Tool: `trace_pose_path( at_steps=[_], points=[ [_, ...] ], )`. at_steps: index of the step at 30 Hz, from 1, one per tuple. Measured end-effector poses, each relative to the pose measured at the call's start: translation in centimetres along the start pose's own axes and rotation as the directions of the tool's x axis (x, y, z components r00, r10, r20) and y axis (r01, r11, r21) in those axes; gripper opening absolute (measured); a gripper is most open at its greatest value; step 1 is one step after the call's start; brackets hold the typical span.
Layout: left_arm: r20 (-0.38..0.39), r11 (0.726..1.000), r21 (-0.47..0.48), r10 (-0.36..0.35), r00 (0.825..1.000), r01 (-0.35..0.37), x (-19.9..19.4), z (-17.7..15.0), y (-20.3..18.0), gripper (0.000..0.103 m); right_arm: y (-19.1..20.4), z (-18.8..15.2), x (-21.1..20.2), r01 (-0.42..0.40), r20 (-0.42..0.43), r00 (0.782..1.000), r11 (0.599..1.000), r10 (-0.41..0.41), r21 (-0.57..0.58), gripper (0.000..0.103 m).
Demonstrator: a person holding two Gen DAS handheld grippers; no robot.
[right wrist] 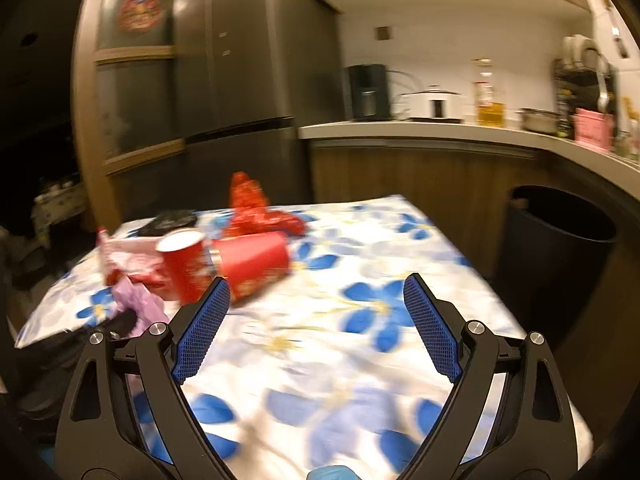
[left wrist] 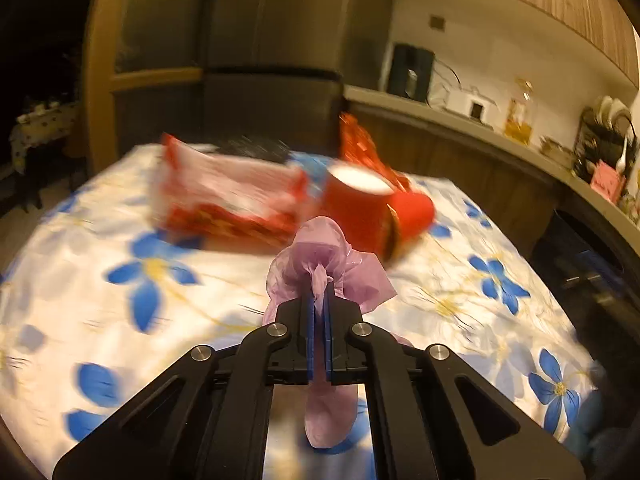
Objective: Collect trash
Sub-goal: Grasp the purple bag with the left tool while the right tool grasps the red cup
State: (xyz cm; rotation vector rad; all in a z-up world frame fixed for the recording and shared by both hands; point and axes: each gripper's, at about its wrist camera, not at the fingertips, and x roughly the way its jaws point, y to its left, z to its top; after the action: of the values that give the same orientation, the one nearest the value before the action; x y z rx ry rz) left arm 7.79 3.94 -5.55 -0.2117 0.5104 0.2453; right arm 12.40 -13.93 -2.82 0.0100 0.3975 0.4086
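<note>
My left gripper (left wrist: pixel 319 296) is shut on a crumpled pink plastic film (left wrist: pixel 320 248), which bulges past the fingertips and hangs below the jaws. Just beyond it a red paper cup (left wrist: pixel 352 196) stands upright, and a second red cup (left wrist: pixel 412 212) lies on its side against it. A red and white snack wrapper (left wrist: pixel 228 196) lies to the left, and a red foil wrapper (left wrist: pixel 360 144) is behind. My right gripper (right wrist: pixel 317 280) is open over the flowered tablecloth (right wrist: pixel 360 360), with nothing between its fingers. The cups (right wrist: pixel 184 260) are ahead of it to the left, with the pink film (right wrist: pixel 136 300) lower left.
A black waste bin (right wrist: pixel 556 248) stands on the floor off the table's right edge, below the kitchen counter (right wrist: pixel 440 130). A dark flat object (right wrist: pixel 172 220) lies at the table's far left. A grey fridge (right wrist: pixel 256 80) and a wooden cabinet stand behind the table.
</note>
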Motion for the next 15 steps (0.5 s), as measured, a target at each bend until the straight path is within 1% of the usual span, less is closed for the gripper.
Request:
trace_pose_path(
  at_steps=[3,7,11,15],
  points=[
    [0.041,0.999,-0.031,0.039,0.998,-0.038,-1.4,0.6,2.5,0.003,2.7,0.2,2.0,-0.056,-0.008,0.998,0.998,0.056,-0.034,0.087],
    [0.038,0.997,-0.057,0.058,0.998,-0.056,-1.5,1.2,4.5,0.003,5.8,0.7,4.5,-0.1,-0.026,0.995,0.993,0.099,-0.062,0.087],
    [0.027,0.996,-0.073,0.06,0.998,-0.057,-1.1,1.2,5.6,0.003,8.0,1.4,6.8,-0.112,-0.033,0.993,0.989,0.109,-0.095,0.087],
    [0.019,0.995,-0.082,0.054,0.998,-0.052,-0.9,1.2,6.6,0.003,8.8,2.2,8.5,-0.114,-0.033,0.993,0.988,0.111,-0.104,0.087]
  ],
)
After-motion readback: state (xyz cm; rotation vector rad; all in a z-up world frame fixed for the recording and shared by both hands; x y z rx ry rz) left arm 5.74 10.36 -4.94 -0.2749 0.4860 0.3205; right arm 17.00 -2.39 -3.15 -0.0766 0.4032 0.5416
